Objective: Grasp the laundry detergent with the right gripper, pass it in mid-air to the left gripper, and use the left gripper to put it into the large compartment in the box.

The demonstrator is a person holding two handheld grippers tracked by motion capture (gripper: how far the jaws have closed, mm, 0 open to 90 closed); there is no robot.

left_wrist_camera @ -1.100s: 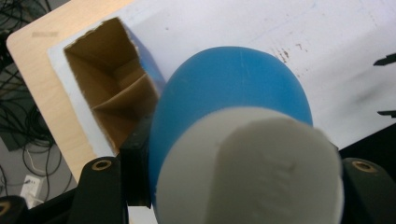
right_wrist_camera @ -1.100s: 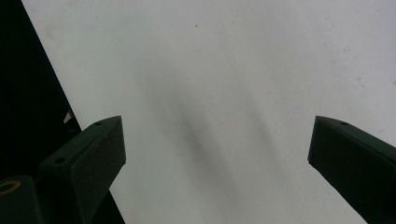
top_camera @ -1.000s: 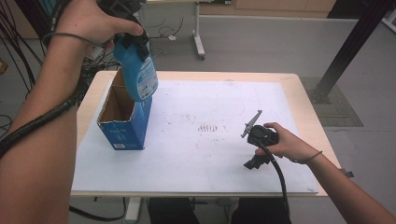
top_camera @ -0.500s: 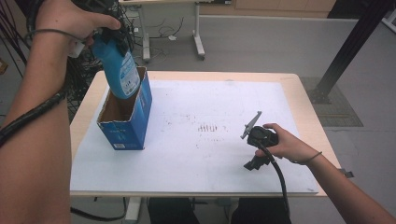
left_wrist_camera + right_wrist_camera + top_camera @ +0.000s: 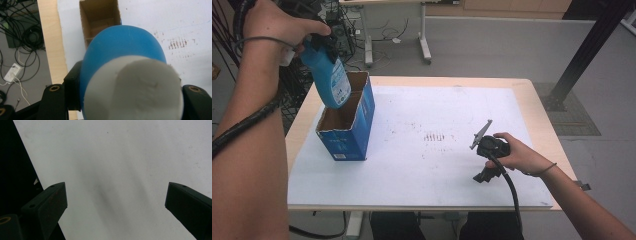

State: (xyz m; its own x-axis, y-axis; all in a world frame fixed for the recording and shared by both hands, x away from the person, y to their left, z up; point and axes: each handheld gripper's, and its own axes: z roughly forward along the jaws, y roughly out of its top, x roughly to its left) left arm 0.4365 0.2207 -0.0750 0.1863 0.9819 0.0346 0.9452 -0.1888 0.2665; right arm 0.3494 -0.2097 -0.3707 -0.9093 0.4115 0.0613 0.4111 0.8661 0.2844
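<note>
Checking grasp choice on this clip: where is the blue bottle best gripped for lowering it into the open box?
By its top, just under the white cap, from above, as the left tool does now: the blue bottle hangs base-down over the narrow box.

**Bottle over the box, other hand far off**

The bottle (image 5: 328, 75) sits between the left gripper's (image 5: 319, 47) fingers, tilted, its base just above the open box (image 5: 346, 125). The box stands below and ahead of those fingers, at the left of the surface (image 5: 437, 175). The right gripper (image 5: 486, 150) rests on the sheet (image 5: 422, 110), well apart, with bare sheet between its spread fingers (image 5: 50, 202).
</note>
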